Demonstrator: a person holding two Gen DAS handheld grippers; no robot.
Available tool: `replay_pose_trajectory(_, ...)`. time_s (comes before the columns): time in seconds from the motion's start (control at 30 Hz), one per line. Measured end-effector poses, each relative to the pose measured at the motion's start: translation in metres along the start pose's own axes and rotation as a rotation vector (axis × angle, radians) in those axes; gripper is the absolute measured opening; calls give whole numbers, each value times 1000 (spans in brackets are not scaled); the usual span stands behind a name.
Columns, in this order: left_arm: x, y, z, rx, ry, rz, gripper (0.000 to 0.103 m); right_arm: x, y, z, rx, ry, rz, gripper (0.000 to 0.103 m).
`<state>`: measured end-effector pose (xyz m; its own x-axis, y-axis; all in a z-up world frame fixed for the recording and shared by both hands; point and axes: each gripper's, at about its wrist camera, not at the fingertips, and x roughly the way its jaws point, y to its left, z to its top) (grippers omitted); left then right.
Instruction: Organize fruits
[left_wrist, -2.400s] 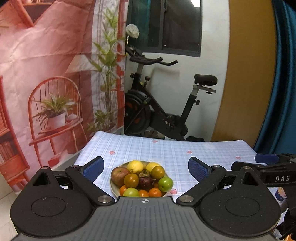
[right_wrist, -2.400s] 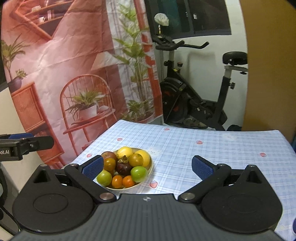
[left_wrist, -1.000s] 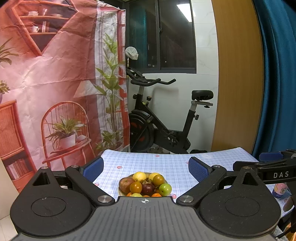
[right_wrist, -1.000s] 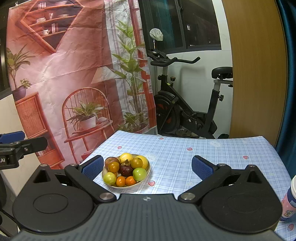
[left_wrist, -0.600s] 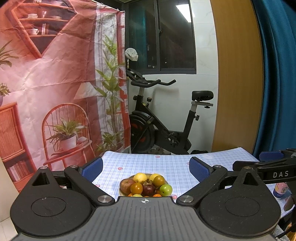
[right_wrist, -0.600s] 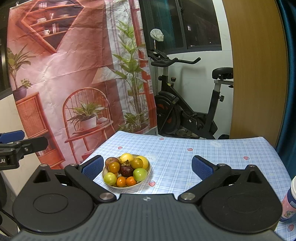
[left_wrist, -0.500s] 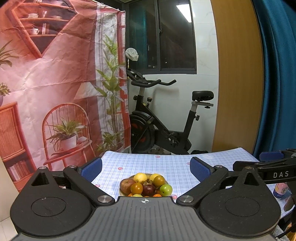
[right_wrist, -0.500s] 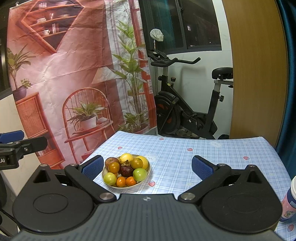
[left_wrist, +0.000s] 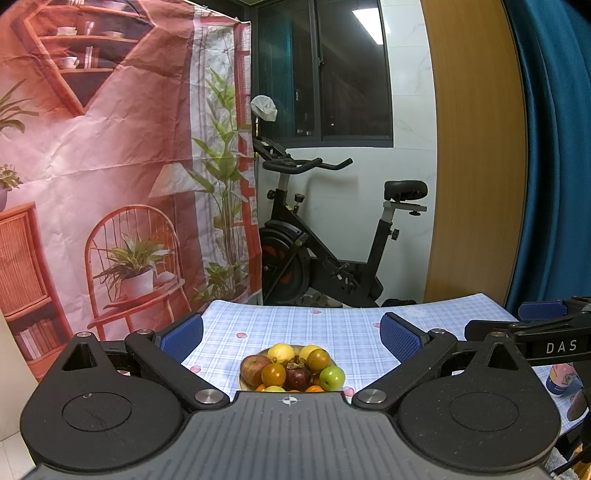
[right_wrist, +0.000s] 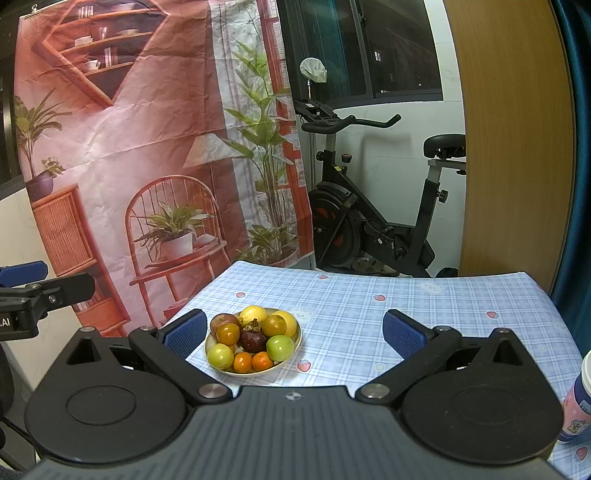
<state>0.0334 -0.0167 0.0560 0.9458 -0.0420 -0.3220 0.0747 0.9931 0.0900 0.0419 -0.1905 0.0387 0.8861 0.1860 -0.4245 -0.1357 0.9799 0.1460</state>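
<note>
Left claw (left_wrist: 291, 338): I see it spread wide with nothing between its blue pads (left_wrist: 181, 336), held up off the table and aimed at the fruit.
Right claw (right_wrist: 293, 334): also wide apart and empty; its left pad (right_wrist: 185, 333) sits just beside the plate's left rim in my right wrist view (overlap only, I can't call it contact).
Plate (right_wrist: 293, 349): pale and shallow, on the near left part of the table; in my left wrist view its near edge is cut off by the claw body.
Fruits (right_wrist: 255, 339): piled together on the plate. A dark mangosteen (right_wrist: 254, 339) sits in the middle, a red apple (right_wrist: 221, 320) far left, two lemons (right_wrist: 253, 314) at the far side, a green fruit (right_wrist: 279, 347) on the right, another yellow-green one (right_wrist: 220, 355) near left, and two small oranges (right_wrist: 251, 362) at the near edge.
Table (right_wrist: 369, 314): covered by a blue checked cloth with small strawberry and bear prints; bare to the right of the plate.
Cup (right_wrist: 578, 402): a printed paper cup at the near right edge, well apart from the plate.
Beyond the table: an exercise bike (right_wrist: 373, 221) stands by the far wall under a dark window, with a printed backdrop (right_wrist: 129, 147) of shelves, chair and plants on the left (creased, hanging flat).
Right side: a wooden panel (right_wrist: 513, 147), then a blue curtain (left_wrist: 554, 147).
</note>
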Motion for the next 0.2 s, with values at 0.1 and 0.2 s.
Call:
replay_pose_trajectory(0.1,0,0,0,-1,-1,0,103,0,0,0,0,0,-1,103)
replay_pose_trajectory(0.2,0,0,0,-1,-2,2,103,0,0,0,0,-2,0,103)
